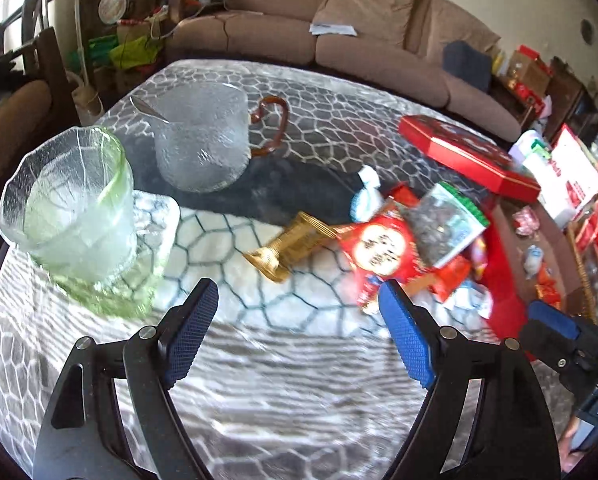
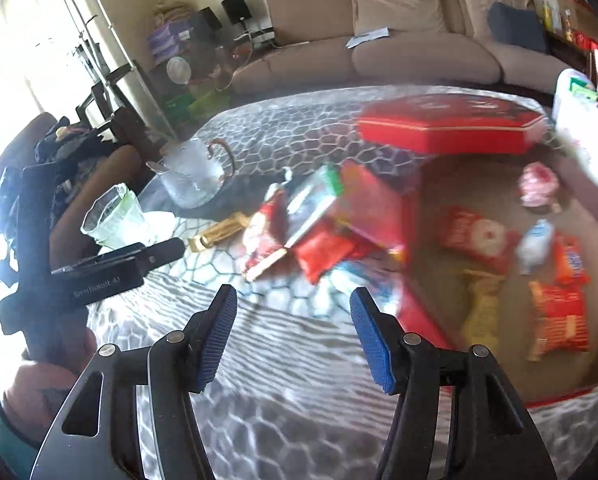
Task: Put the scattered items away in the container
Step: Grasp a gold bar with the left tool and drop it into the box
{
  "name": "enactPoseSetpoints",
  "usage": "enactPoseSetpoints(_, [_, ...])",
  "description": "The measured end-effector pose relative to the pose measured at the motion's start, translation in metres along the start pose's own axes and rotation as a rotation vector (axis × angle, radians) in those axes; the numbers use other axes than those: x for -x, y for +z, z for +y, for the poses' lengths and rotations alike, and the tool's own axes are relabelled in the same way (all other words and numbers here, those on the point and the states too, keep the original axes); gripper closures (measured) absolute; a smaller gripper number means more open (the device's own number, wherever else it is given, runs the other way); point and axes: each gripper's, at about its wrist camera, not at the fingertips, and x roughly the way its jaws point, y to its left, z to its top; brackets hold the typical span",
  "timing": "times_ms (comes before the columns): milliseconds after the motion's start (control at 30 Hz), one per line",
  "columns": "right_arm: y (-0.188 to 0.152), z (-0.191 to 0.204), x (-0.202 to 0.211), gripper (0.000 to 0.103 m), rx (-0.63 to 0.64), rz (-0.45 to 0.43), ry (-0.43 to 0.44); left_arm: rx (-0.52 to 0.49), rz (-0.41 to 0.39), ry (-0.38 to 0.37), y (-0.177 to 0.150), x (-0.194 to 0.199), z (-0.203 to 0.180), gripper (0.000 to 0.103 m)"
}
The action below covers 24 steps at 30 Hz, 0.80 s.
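The left gripper (image 1: 297, 304) stands with its blue pads apart and nothing between them, hanging over a bare stretch of the honeycomb-patterned tablecloth (image 1: 259, 380) at the bottom centre of its own view. The right gripper (image 2: 293, 314) is likewise apart and empty, low in the middle of its view.

Just above the left gripper's tips, centre-right of the left wrist view, lies a loose heap of snack packets: a gold wrapper (image 1: 295, 246) on the left, touching a red packet with a round white label (image 1: 381, 250), and behind that a clear bag of dark seeds (image 1: 447, 224) tilted up on the pile. A small white-and-blue candy (image 1: 365, 196) sits just above them.

The container, a red box with a tan floor (image 2: 431, 216), fills the right half of the right wrist view (much of it is smeared by blur). Inside it lie a red packet with a white circle (image 2: 477, 240), a yellow wrapper (image 2: 483, 308), two orange packets (image 2: 563, 320) and a pink-wrapped sweet (image 2: 539, 184). A red octagonal lid (image 2: 447, 126) rests above it, at the upper right.

At the left of the left wrist view, a green glass cup (image 1: 75, 208) stands on a matching saucer, and a frosted glass mug with an amber handle (image 1: 203, 136) stands just beyond it, a spoon leaning inside.
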Motion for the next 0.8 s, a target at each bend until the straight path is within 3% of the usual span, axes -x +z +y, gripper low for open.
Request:
enactPoseSetpoints(167, [0.010,0.009,-0.037,0.042,-0.007,0.020,0.009,-0.121,0.006,0.029,0.002,-0.028,0.001,0.022])
enactPoseSetpoints(400, [0.027,0.012,-0.086,0.040,-0.085,0.031,-0.031,-0.201,0.049,0.062,0.012,-0.076,-0.002,0.023])
enactPoseSetpoints(500, [0.032,0.020,-0.099,0.040,-0.061,0.046,-0.046,-0.201,0.056,0.057,0.014,-0.090,0.000,0.026])
enactPoseSetpoints(533, [0.031,0.023,-0.103,0.041,-0.045,0.056,-0.056,-0.207,0.042,0.054,0.013,-0.090,0.000,0.036])
enactPoseSetpoints(567, [0.029,0.025,-0.108,0.048,-0.031,0.070,-0.060,-0.214,0.031,0.047,0.012,-0.090,-0.001,0.041])
enactPoseSetpoints(600, [0.027,0.027,-0.115,0.070,-0.020,0.092,-0.053,-0.220,0.025,0.042,0.012,-0.089,-0.001,0.054])
enactPoseSetpoints(633, [0.024,0.028,-0.120,0.075,-0.019,0.107,-0.045,-0.220,0.024,0.039,0.013,-0.089,-0.002,0.067])
enactPoseSetpoints(800, [0.021,0.023,-0.107,0.081,-0.064,0.052,0.000,-0.126,0.041,-0.024,0.018,-0.082,0.013,0.076])
